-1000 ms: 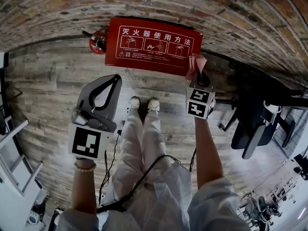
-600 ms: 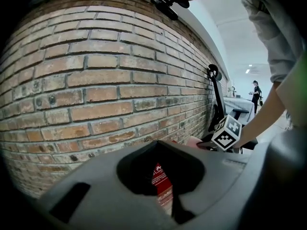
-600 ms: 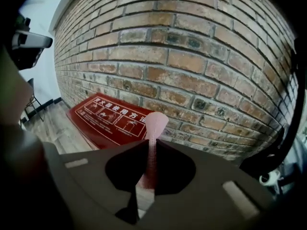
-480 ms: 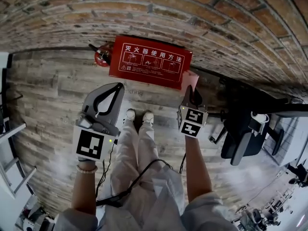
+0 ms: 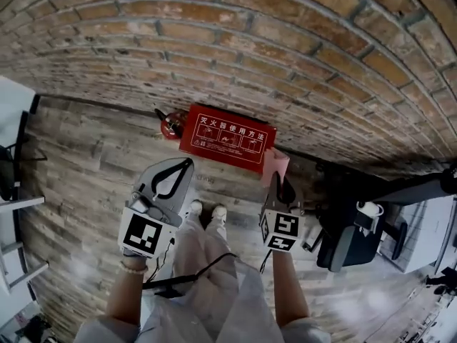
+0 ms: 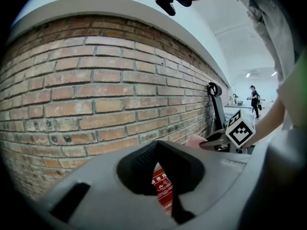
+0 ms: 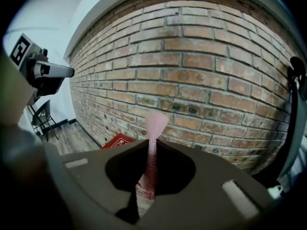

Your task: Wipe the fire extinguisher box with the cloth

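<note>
The red fire extinguisher box [image 5: 227, 138] lies on the wood floor against the brick wall, with white print on its lid. My right gripper [image 5: 279, 181] is shut on a pink cloth [image 5: 275, 165] that hangs at the box's right near corner. In the right gripper view the cloth [image 7: 154, 128] stands pinched between the jaws, with the box [image 7: 116, 140] low to the left. My left gripper [image 5: 186, 165] is shut and holds nothing, just short of the box's near edge. Through its jaws a strip of the box [image 6: 163, 188] shows.
A red extinguisher [image 5: 170, 123] lies by the box's left end. A black office chair [image 5: 350, 234] stands to the right, and white furniture [image 5: 14, 191] lines the left edge. The brick wall [image 5: 235, 41] runs behind the box. My feet [image 5: 207, 211] are on the floor before it.
The view has pulled back, so the box looks smaller and farther. Both grippers sit closer together, and the cloth is still at the box's right end.
</note>
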A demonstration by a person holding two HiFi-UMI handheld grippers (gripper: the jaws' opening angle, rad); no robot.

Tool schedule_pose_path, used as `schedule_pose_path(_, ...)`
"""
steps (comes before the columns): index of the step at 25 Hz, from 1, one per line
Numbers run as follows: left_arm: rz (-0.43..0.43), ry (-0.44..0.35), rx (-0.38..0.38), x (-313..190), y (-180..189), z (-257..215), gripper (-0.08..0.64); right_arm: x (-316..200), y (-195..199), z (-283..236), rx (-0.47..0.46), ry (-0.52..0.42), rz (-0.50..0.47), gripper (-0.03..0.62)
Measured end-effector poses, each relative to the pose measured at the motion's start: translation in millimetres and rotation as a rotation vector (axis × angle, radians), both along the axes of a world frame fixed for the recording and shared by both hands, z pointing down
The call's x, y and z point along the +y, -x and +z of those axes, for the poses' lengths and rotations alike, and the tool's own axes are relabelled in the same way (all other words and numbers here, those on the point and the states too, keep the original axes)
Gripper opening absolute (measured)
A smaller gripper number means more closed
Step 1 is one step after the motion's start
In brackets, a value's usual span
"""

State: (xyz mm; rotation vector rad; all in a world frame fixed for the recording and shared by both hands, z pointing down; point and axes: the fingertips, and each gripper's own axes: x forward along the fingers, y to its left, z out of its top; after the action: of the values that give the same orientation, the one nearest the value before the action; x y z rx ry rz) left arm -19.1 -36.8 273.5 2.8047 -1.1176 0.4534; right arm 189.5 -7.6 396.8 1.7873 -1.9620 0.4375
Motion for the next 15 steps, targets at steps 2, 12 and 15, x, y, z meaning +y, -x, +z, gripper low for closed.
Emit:
schedule_pose_path(2, 0.019, -0.033, -0.002, 3.6, -1.9, -19.6, -0.002, 3.3, 3.4, -22.3, -0.001, -0.032, -0.01, 0.028)
schedule_pose_path(12, 0.097, -0.137, 0.009, 17.9, -5.9, -99.0, -0.002, 12.0, 12.5, -124.0, -0.01, -0.152, -0.075, 0.028)
schedule_pose_path(15, 0.098, -0.141, 0.022, 18.2, -5.6, -112.7, -0.002, 12.4, 21.3, -150.1, -0.028, -0.194, -0.104, 0.028)
